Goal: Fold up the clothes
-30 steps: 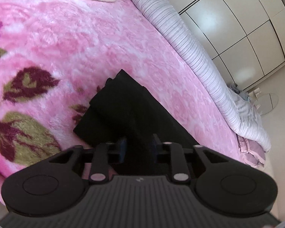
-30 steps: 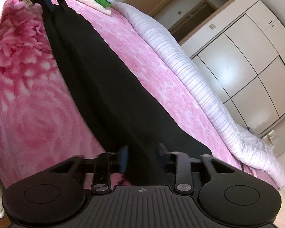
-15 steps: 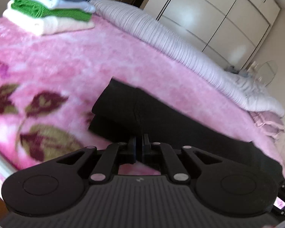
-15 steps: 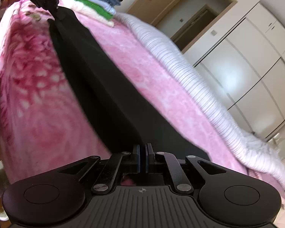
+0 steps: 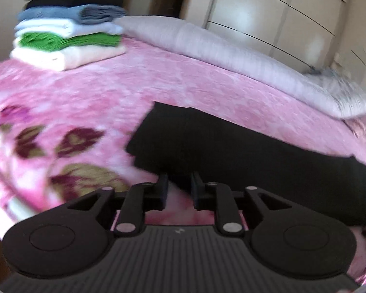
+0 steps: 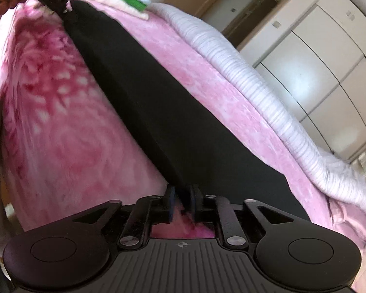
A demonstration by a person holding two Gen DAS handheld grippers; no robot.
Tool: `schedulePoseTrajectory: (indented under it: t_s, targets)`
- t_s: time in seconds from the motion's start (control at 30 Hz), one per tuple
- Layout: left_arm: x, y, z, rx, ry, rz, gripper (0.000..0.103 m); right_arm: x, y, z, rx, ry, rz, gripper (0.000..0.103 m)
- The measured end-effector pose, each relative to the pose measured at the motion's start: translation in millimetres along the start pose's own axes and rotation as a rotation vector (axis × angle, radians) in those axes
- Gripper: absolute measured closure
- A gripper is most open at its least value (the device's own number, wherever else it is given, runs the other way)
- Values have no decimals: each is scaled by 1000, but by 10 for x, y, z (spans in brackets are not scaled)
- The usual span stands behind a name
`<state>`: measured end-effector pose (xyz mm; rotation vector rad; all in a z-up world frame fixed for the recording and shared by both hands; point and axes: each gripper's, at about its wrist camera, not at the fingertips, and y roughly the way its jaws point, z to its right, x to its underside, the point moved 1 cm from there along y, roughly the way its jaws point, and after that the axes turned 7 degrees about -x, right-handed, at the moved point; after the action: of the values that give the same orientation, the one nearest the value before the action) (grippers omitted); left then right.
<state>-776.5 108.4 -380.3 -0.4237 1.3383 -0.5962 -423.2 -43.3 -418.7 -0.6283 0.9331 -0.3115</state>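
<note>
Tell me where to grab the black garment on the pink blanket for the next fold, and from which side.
Grip the black garment at its squared short end, by the near corner. It lies flat as a long narrow strip on the pink blanket, so, as I judge it, come in low from the near edge of the bed. The left hand-held gripper sits there, jaws opening, nothing between them.

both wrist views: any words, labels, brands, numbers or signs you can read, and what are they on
No readable text in either view.
Small pale logo mark on the ribbed black body of the left hand-held gripper: a symbol, too small and blurred to read.
Small round crosshair mark on the body of the right hand-held gripper: a symbol, no letters.
</note>
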Motion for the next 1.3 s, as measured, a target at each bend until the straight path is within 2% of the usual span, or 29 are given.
schedulePoseTrajectory:
  t_s: [0.07, 0.13, 0.2, 0.23, 0.33, 0.43, 0.5, 0.53, 0.6, 0.77, 0.8, 0.83, 0.9, 1.0, 1.07, 1.1, 1.17, 1.23, 1.27, 1.3]
  targets:
    - [-34, -102, -25, 3, -37, -15, 89, 102, -117, 198, 0, 146, 4, 78]
    - [-80, -196, 111, 38, -10, -9, 89, 255, -252, 457, 19, 325, 12, 77]
    - [-117, -240, 388, 103, 51, -8, 89, 498, -408, 817, 58, 562, 27, 77]
    - [-130, -249, 533, 137, 78, -10, 89, 675, -503, 1049, 69, 721, 49, 77]
    - [-110, -146, 1060, 265, 130, -37, 89, 1310, -758, 1660, 54, 1218, 179, 77]
    - [-45, -9, 1592, 383, 167, -89, 89, 2004, -926, 2064, 7, 1676, 367, 77]
    - [20, 66, 1919, 458, 176, -121, 89, 2312, -951, 2201, -8, 1827, 455, 77]
    - [50, 105, 2054, 482, 181, -135, 89, 2414, -950, 2260, 2, 1858, 468, 77]
    - [114, 171, 2216, 498, 191, -153, 89, 2580, -928, 2372, 15, 1895, 481, 77]
    - [280, 314, 2495, 502, 210, -193, 89, 2776, -825, 2493, -21, 1944, 454, 77]
    - [306, 327, 2500, 491, 216, -199, 89, 2797, -836, 2505, -7, 1935, 447, 97]
    - [332, 322, 2494, 475, 226, -200, 89, 2796, -860, 2513, 22, 1909, 415, 103]
    - [383, 316, 2486, 435, 253, -195, 89, 2780, -908, 2509, 76, 1862, 361, 103]
    - [422, 323, 2426, 362, 291, -197, 89, 2471, -984, 2424, 215, 1700, 221, 103]
    - [411, 283, 2404, 349, 302, -179, 89, 2255, -1037, 2367, 304, 1583, 127, 102]
    - [406, 266, 2400, 343, 306, -170, 89, 2147, -1064, 2339, 348, 1523, 81, 99]
    - [400, 252, 2425, 327, 311, -161, 89, 1838, -1086, 2173, 388, 1335, 81, 96]
    - [432, 269, 2439, 297, 308, -170, 89, 1549, -997, 2000, 360, 1152, 87, 82]
    - [453, 271, 2440, 284, 304, -174, 88, 1451, -927, 1919, 339, 1086, 83, 66]
    - [479, 264, 2431, 275, 294, -174, 87, 1361, -853, 1838, 317, 1024, 77, 54]
